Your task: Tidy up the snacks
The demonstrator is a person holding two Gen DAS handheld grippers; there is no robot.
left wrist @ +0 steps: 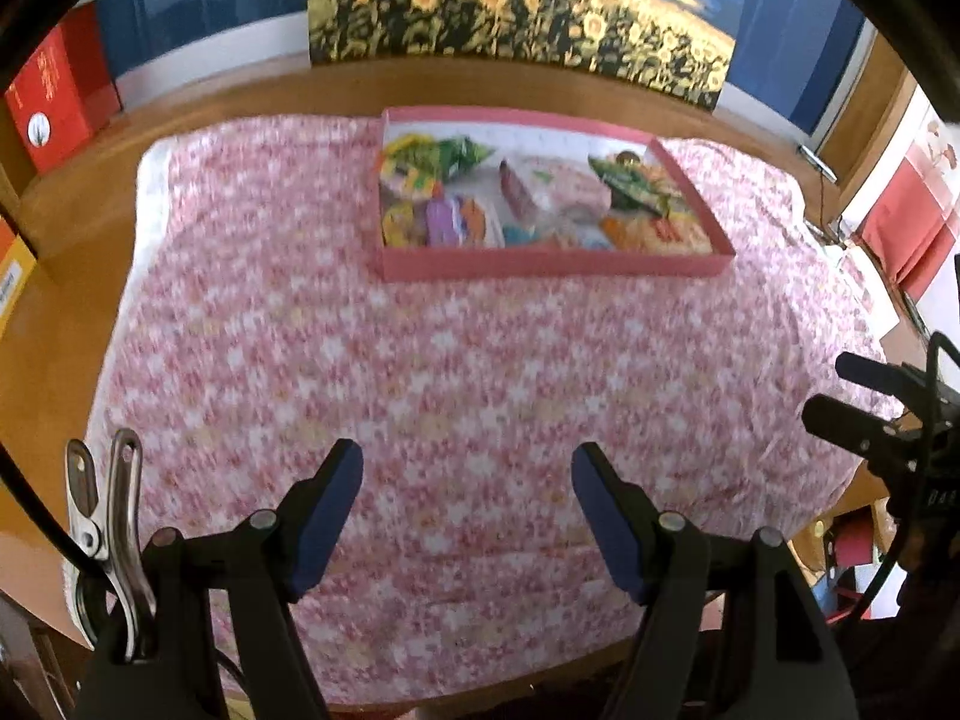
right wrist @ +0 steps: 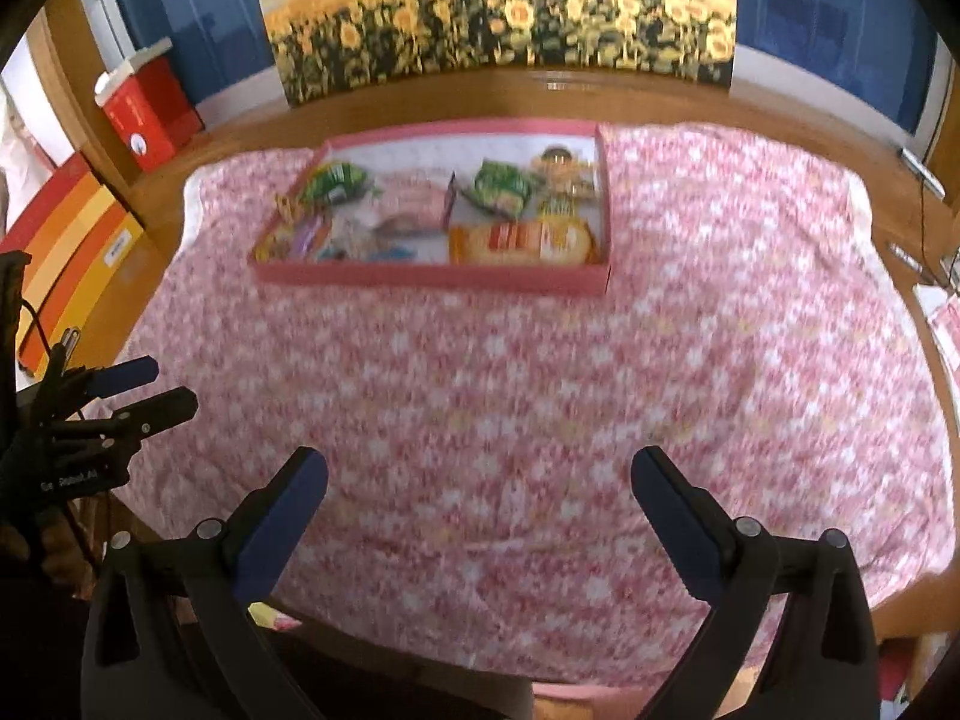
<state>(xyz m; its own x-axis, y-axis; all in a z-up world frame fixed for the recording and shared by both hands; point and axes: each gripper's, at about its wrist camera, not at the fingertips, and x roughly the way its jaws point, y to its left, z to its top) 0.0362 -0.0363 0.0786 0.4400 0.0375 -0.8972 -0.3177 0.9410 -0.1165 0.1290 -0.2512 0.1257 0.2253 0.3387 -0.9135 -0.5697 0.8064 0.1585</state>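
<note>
A shallow pink box sits on the far part of a pink floral cloth. It holds several snack packets: green bags, an orange packet, purple and yellow packets. My left gripper is open and empty over the cloth's near part, well short of the box. My right gripper is open and empty, also near the front. Each gripper shows at the edge of the other view, the right one and the left one.
A sunflower picture leans at the back of the wooden table. A red box stands at the back left. An orange-striped box lies on the left. A metal clip hangs by the left gripper.
</note>
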